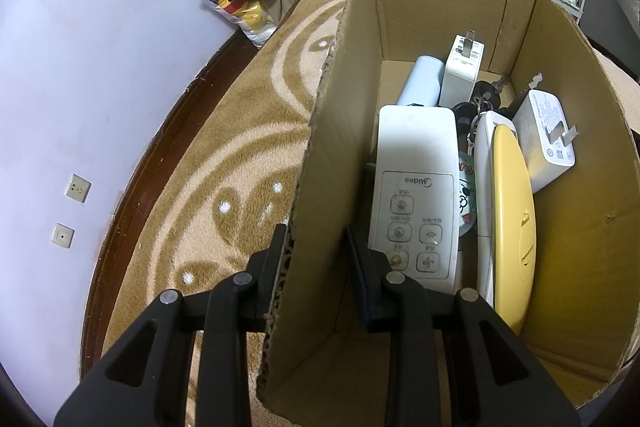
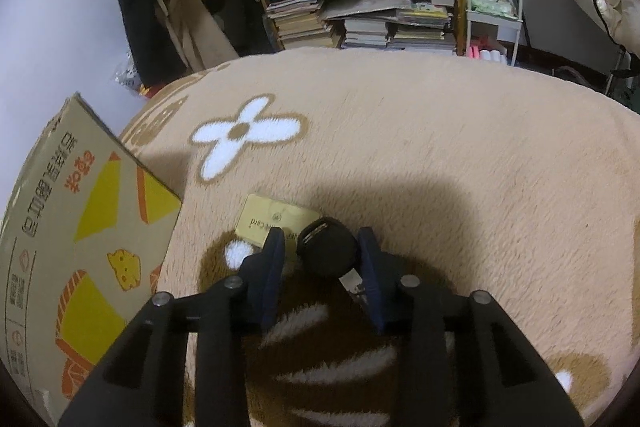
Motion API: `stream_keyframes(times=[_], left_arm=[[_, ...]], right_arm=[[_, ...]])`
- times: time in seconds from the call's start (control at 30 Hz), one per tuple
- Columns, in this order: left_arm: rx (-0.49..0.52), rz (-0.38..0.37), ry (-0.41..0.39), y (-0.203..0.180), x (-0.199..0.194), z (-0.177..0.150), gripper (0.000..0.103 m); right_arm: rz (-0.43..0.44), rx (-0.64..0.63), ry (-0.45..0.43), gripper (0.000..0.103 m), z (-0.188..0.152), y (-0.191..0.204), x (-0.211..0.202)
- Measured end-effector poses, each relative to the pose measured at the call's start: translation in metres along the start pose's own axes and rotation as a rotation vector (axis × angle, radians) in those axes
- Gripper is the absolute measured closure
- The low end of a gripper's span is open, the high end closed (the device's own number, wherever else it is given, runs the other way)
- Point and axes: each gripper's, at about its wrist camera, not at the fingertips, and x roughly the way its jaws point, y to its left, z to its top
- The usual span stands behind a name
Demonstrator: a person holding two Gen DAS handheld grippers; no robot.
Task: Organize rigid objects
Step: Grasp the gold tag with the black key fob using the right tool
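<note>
The right gripper stands low over the beige plush carpet with brown and white flower pattern, its blue-padded fingers parted to about half. Between them lies the black-headed metal key. The black head points to 12 o'clock and the silver blade runs back toward 5 o'clock, so the long axis goes almost along the fingers, a little slanted. The right finger seems to touch the blade; the left one is apart from the head. Nothing is gripped yet. Under the key, at 10 o'clock, lies a flat gold plastic card.

The left gripper straddles the wall of the open brown cardboard box, one finger outside and one inside; I cannot tell whether it pinches. The box already holds a white remote control and chargers. In my judgement the right gripper is the nearer one and must close across the key head.
</note>
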Motion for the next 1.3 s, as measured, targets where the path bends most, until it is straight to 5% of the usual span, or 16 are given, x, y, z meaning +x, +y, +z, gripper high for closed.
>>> stream_keyframes(times=[0.27,0.4,0.77,0.87,1.3], left_arm=[[-0.001,-0.001,-0.001,0.0,0.0,-0.001,0.075],[0.0,-0.002,-0.001,0.0,-0.001,-0.001,0.075],[-0.005,-0.008,-0.001,0.001,-0.001,-0.002,0.075],[-0.004,-0.008,-0.001,0.002,-0.001,-0.002,0.075],[-0.005,-0.009,-0.001,0.002,0.001,-0.001,0.075]], right_arm=[[-0.042,-0.083,0.002,0.059,-0.004,0.01,0.0],[-0.08,-0.096,-0.015,0.072,-0.003,0.012,-0.003],[-0.088,-0.068,-0.049,0.076,0.0,0.012,-0.014],[-0.073,-0.067,-0.066,0.095,0.003,0.015,-0.02],[-0.04,-0.069,-0.083,0.095,0.002,0.026,-0.037]])
